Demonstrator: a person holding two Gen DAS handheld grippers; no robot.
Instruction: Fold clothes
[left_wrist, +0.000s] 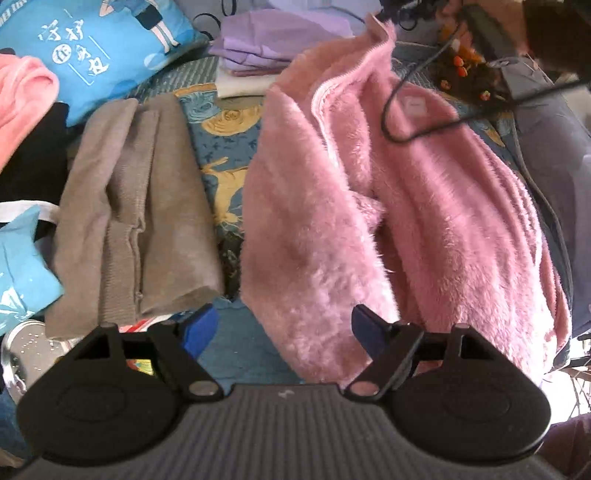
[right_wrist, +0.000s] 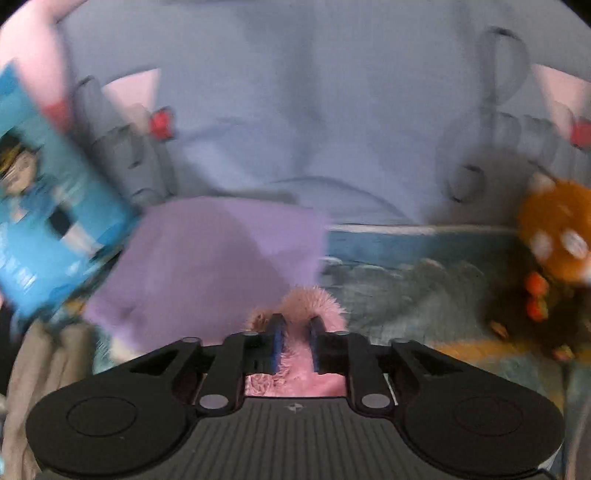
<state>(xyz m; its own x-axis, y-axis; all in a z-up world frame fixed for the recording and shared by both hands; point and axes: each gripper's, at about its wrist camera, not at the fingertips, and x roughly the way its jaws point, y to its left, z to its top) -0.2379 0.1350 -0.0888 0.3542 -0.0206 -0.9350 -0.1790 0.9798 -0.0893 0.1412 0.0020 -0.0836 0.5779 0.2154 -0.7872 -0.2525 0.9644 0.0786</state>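
The pink fleece garment lies on the patterned blue bedspread, to the right of a folded grey-brown knit garment. Its long axis runs from the lower hem, close under the left gripper, up and away to a raised point at the far end, where the fabric is lifted clear of the bed. The right gripper is at that far end: in the right wrist view a tuft of the same pink fleece sits between its two fingers, which stand a narrow gap apart. Whether the pads press on the fleece cannot be determined; the fabric fills the gap, so a light grip is probable. The left gripper is spread wide and carries nothing; its right finger overlaps the lower fleece edge, while its left finger is over bare bedspread. The governing relation is therefore as follows: the garment extends forward and to the right of the left gripper, with the near hem directly below it and the far end in the right gripper. The left hand is the nearer one to the free hem. A fold along the long axis would probably require the left gripper to close on that hem. Beyond the garment are a folded lilac stack, a blue printed cushion and a black cable lying across the fleece, which could snag.
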